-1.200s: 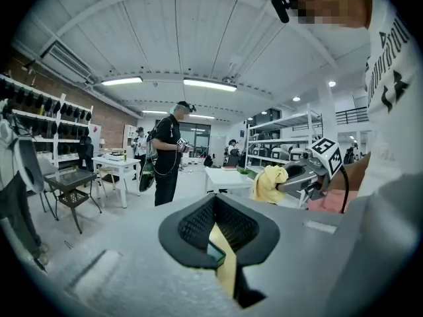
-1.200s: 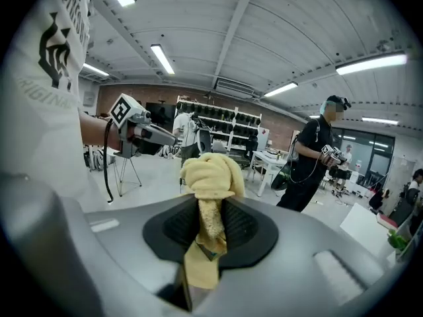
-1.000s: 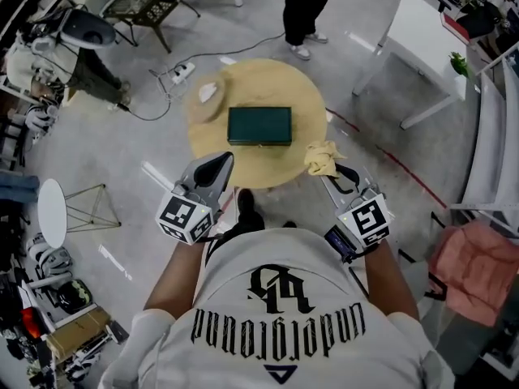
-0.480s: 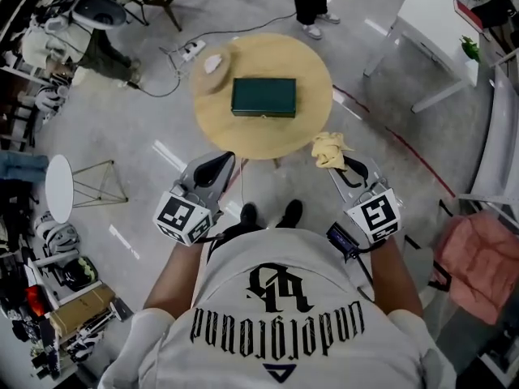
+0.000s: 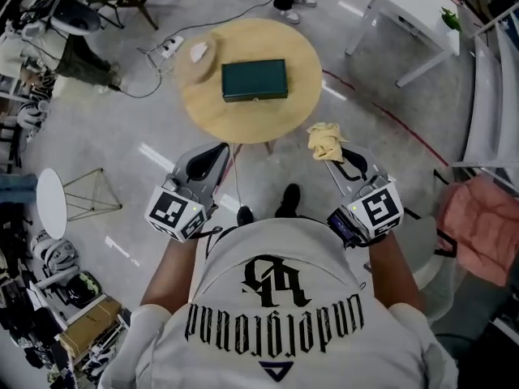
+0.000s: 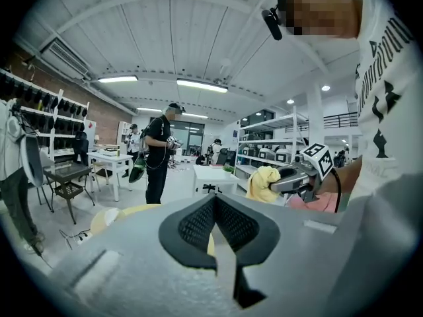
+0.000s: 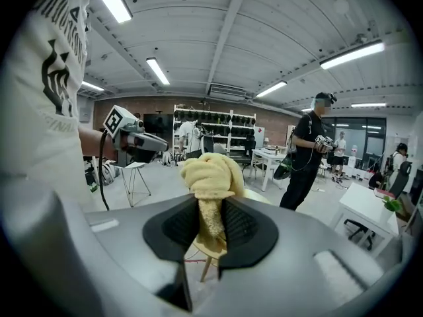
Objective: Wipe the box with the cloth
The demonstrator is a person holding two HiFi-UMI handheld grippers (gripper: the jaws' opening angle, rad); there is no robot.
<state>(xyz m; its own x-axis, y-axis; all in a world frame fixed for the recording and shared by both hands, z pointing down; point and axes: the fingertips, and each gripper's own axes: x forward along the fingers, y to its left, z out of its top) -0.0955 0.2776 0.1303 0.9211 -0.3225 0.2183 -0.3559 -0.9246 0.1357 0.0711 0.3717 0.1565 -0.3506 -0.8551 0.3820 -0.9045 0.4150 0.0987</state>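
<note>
Cloth (image 5: 324, 140) is pinched in right tool (image 5: 337, 160); left tool (image 5: 208, 157) is clenched, empty. Box (image 5: 254, 80) lies centred on bench (image 5: 208, 118), well ahead (not reached). The thin pinched fold could be pulled free when dragged across the lid

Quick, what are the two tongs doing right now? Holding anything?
Left tongs: closed, nothing in them.
Right tongs: closed on the yellow cloth.

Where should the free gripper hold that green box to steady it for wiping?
Probably its left short end, coming in from the left. The green box lies flat on the round table, broad top up, so an end hold leaves the top free for the cloth in the right gripper. The left gripper, now shut, must open first.
</note>
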